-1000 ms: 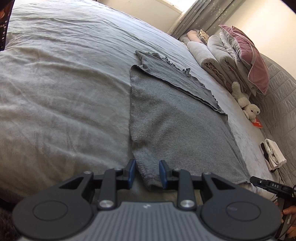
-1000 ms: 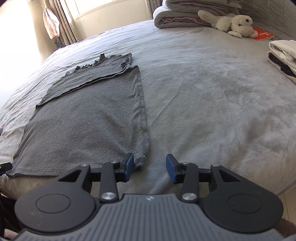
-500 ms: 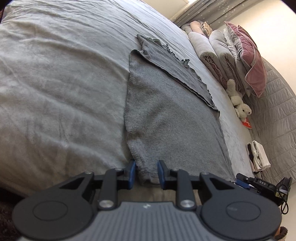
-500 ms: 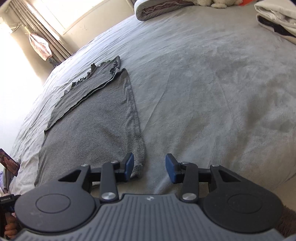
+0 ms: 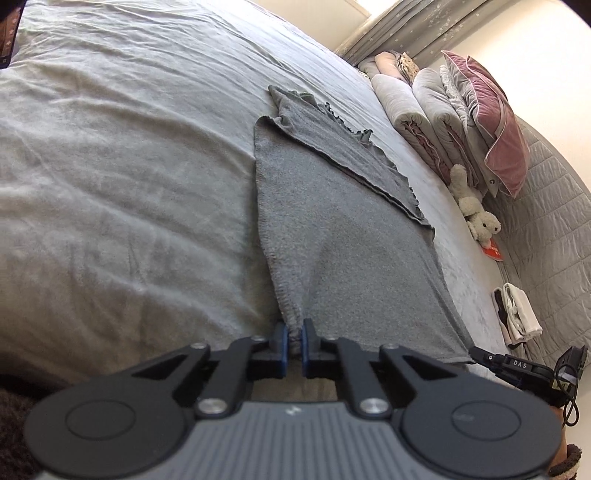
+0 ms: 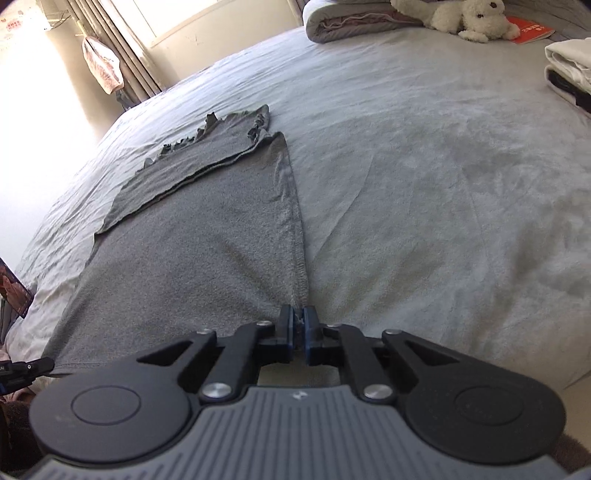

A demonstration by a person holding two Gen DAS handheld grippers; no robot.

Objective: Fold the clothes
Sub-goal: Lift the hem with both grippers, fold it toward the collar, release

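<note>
Garment (image 5: 343,236) – hem corners pinched (orange book (image 6: 530,27) right-view only).

Daylight floods in from the window (image 6: 207,18), blown out to white glare at the right wrist view's left edge. The bed (image 6: 424,155) is evenly lit with soft shadows. Fisheye distortion bends both views' edges; corners vignette dark, and focus is slightly soft.

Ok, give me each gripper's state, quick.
Left gripper: closed, pinching the near left hem corner of the grey garment.
Right gripper: closed, pinching the garment's near right hem corner.
</note>
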